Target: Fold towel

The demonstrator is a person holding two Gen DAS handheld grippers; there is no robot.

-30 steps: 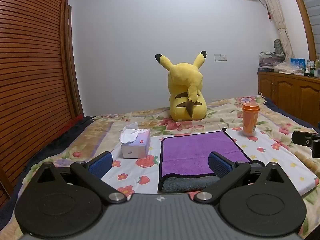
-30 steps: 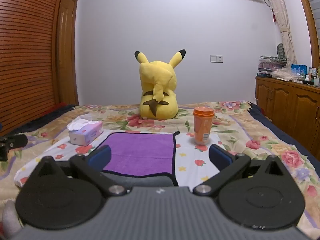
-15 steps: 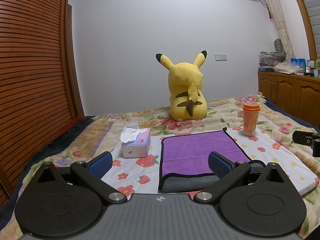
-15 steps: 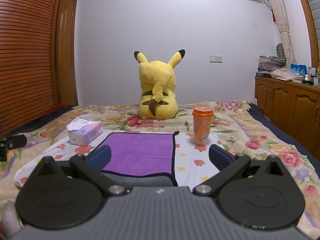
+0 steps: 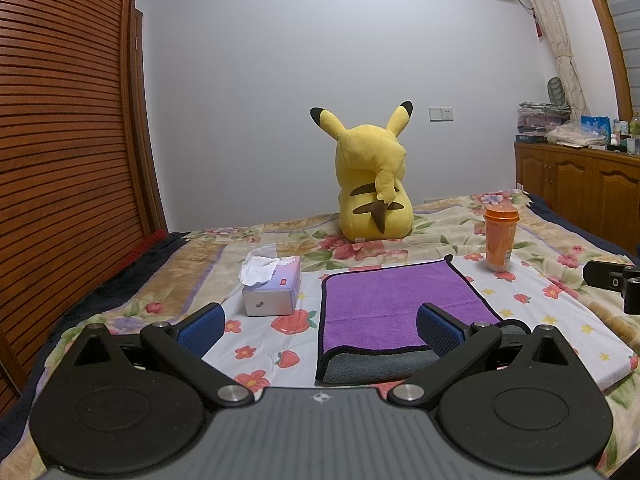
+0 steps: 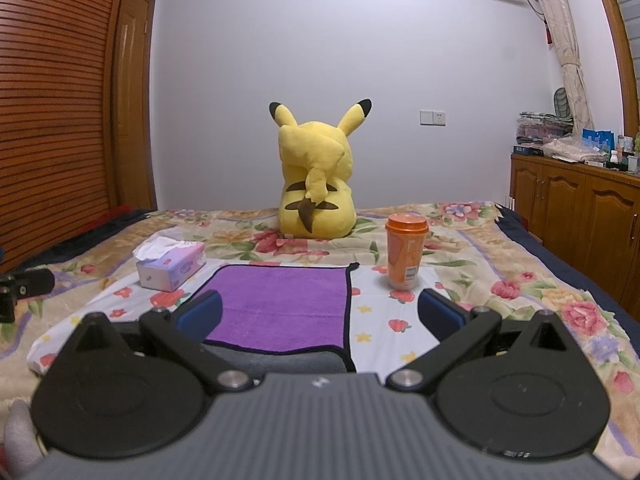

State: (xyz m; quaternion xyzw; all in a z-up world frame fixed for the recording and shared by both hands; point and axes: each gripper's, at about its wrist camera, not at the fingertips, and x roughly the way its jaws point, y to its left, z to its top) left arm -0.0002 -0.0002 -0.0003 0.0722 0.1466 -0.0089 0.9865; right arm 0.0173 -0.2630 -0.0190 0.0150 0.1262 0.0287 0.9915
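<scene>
Lying flat between the tissue box and the orange cup, the purple towel is awaiting a fold; the left gripper and right gripper, jaws spread, are hovering before its near edge, best pinched at both corners evenly.

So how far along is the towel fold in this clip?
Done: the purple towel lies doubled on the bed, purple face up, grey layer showing along its near edge. In hand: nothing; the left tongs and right tongs are both open and grip nothing. Left: possibly another fold, though whether one is intended can't be told. The tissue box and orange cup stand beside it.
</scene>
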